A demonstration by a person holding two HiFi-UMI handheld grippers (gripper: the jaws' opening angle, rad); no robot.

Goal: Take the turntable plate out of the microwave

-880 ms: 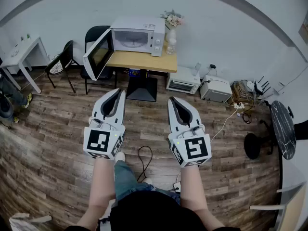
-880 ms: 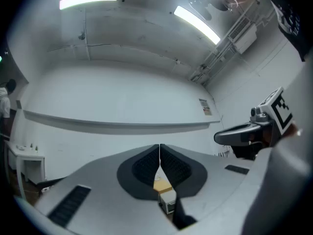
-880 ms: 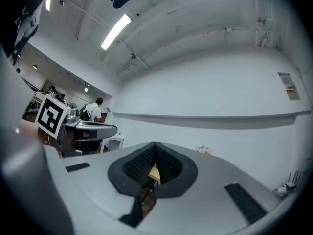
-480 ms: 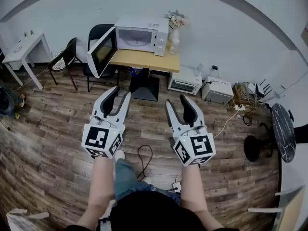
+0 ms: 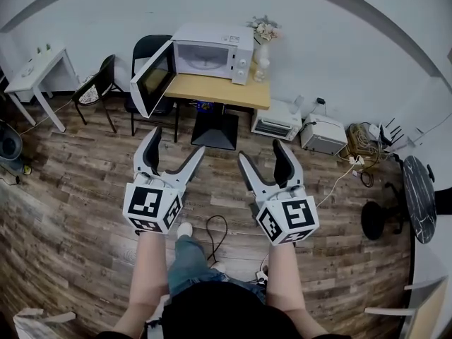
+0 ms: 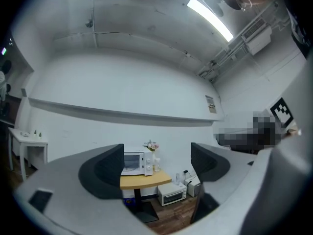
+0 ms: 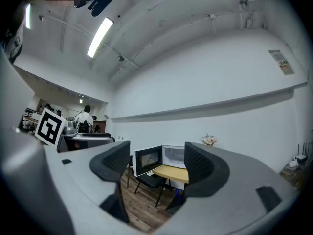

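Jaws wide apart, empty, microwave (image 5: 215, 51) open

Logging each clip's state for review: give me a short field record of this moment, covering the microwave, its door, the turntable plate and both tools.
microwave: white, on the wooden table, by the wall
door: open, swung out to the left
turntable plate: none seen outside; the cavity is too small to make out
left tool: open, empty, well short of the microwave
right tool: open, empty, well short of the microwave
beside microwave: vase of flowers on its right
on floor: toaster oven, right of the table
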